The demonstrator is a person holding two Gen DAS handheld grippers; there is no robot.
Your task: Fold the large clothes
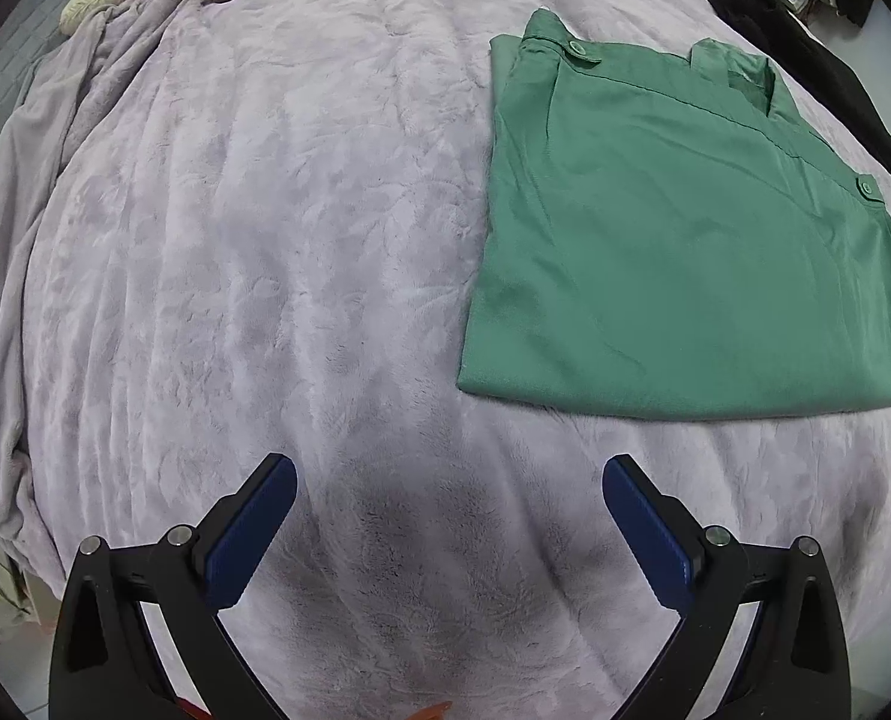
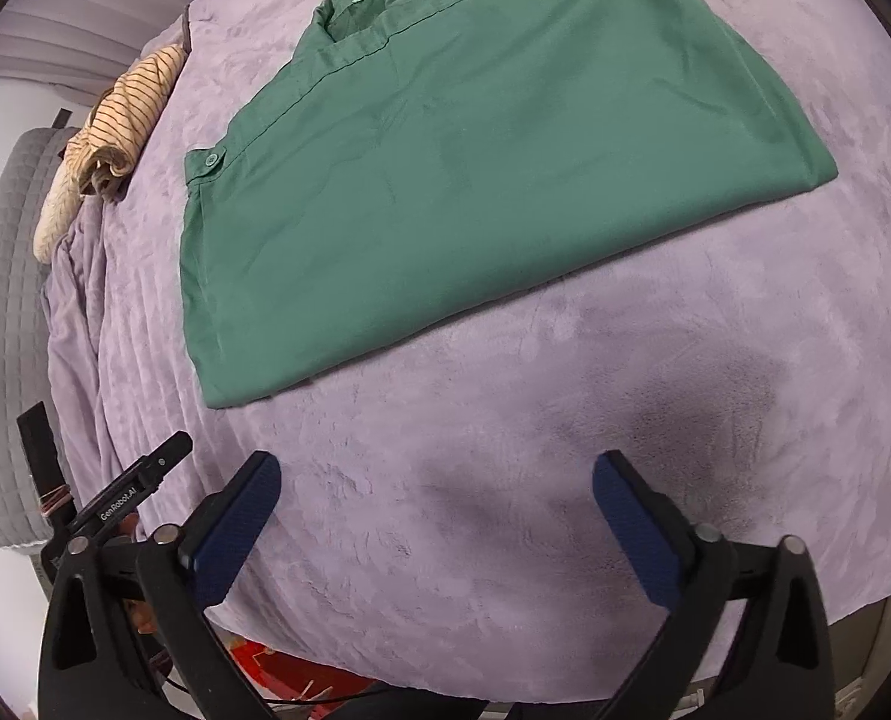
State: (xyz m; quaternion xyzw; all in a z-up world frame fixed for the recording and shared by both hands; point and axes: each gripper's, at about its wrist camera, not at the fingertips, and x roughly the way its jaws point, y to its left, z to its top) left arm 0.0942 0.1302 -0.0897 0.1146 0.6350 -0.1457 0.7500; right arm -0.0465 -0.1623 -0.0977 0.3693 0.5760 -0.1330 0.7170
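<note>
Left wrist view: the left gripper (image 1: pixel 448 480) gapes wide, holding nothing — bare lilac blanket (image 1: pixel 235 240) ahead, the folded green shirt (image 1: pixel 673 240) ahead-right, its near edge straight.

Right wrist view: the right gripper (image 2: pixel 436 477) likewise spread and unladen — shirt (image 2: pixel 475 150) ahead-left, blanket (image 2: pixel 685 360) beneath.

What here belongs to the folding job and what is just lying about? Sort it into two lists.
Belongs to the job:
- folded green buttoned shirt
- left gripper, open
- right gripper, open

Lying about:
- striped beige rolled cloth
- black garment
- lilac plush blanket underneath
</note>
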